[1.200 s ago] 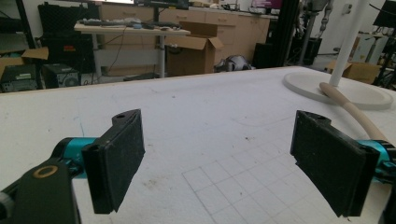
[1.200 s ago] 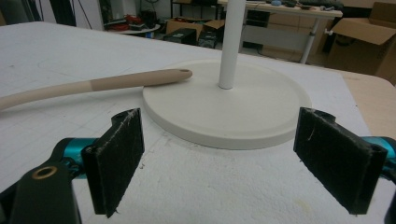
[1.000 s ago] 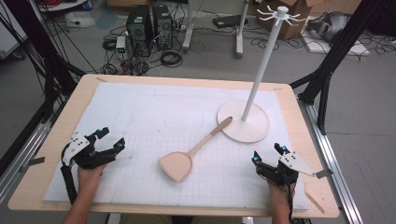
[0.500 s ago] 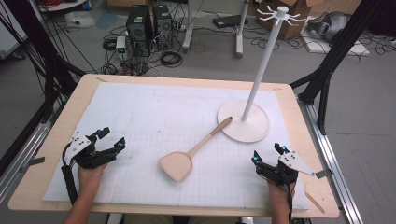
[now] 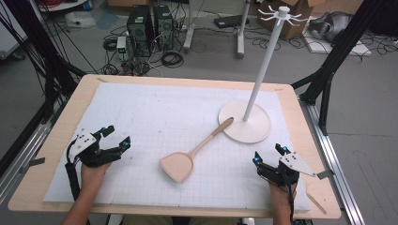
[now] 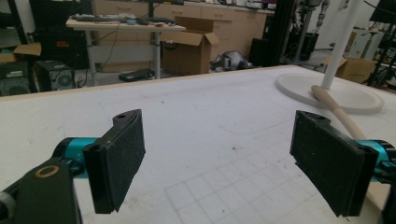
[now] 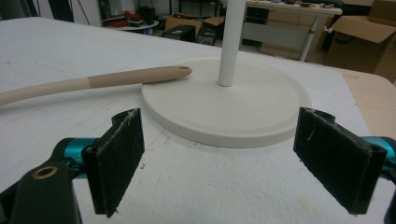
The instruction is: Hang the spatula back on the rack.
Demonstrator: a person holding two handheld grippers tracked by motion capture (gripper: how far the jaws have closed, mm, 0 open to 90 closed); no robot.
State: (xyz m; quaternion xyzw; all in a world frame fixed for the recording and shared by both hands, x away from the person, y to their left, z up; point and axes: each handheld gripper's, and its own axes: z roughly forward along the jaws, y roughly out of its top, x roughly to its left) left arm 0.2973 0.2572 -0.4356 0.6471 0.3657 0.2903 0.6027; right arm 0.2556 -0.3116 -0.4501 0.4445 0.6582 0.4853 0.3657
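Both grippers, left (image 5: 112,143) and right (image 5: 268,159), rest wide-fingered on the worktop (image 5: 56,136); mid-frame, a wooden spatula (image 5: 195,152) leaning on the hanger stand's base (image 5: 258,131) could roll if nudged.

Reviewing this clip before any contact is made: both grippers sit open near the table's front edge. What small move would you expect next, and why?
Probably the right gripper reaches forward-left toward the handle of the wooden spatula. Its jaws stand wide open and empty, and the handle tip rests on the base of the white stand just ahead of it. The left gripper, also open, lies farther from the handle.
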